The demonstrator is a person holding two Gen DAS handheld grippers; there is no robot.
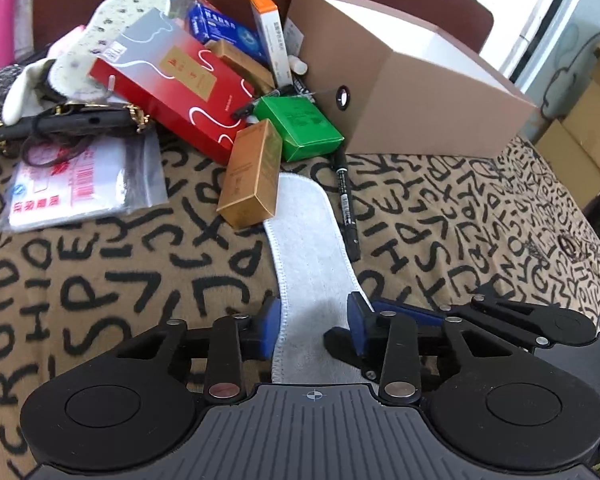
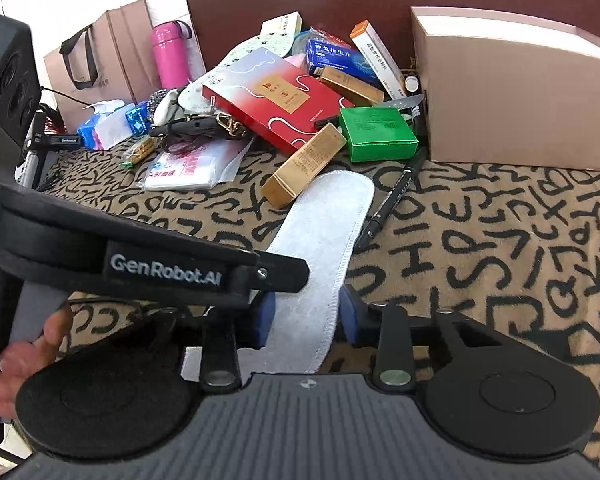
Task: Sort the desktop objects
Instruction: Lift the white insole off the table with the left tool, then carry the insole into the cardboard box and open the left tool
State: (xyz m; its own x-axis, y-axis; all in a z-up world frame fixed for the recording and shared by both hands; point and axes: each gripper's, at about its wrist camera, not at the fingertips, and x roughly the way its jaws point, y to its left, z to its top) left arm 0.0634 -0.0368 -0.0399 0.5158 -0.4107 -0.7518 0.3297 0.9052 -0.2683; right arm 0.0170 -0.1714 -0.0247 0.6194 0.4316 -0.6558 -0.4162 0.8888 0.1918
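The white insole (image 1: 316, 264) lies lengthwise on the lettered cloth (image 1: 100, 280), running from both grippers at the bottom centre up toward the gold box (image 1: 252, 176). The left gripper (image 1: 314, 326) and right gripper (image 2: 308, 316) each straddle it, fingers spread. Only the right view shows the pink bottle (image 2: 168, 52), upper left. The tan box (image 1: 412, 92) is shut.

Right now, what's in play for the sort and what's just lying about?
In play: white insole between both claws, left claw, right claw, gold box, green box, red box, black pen, tan bin.

Lying about: pink bottle, paper bag, tissue pack.
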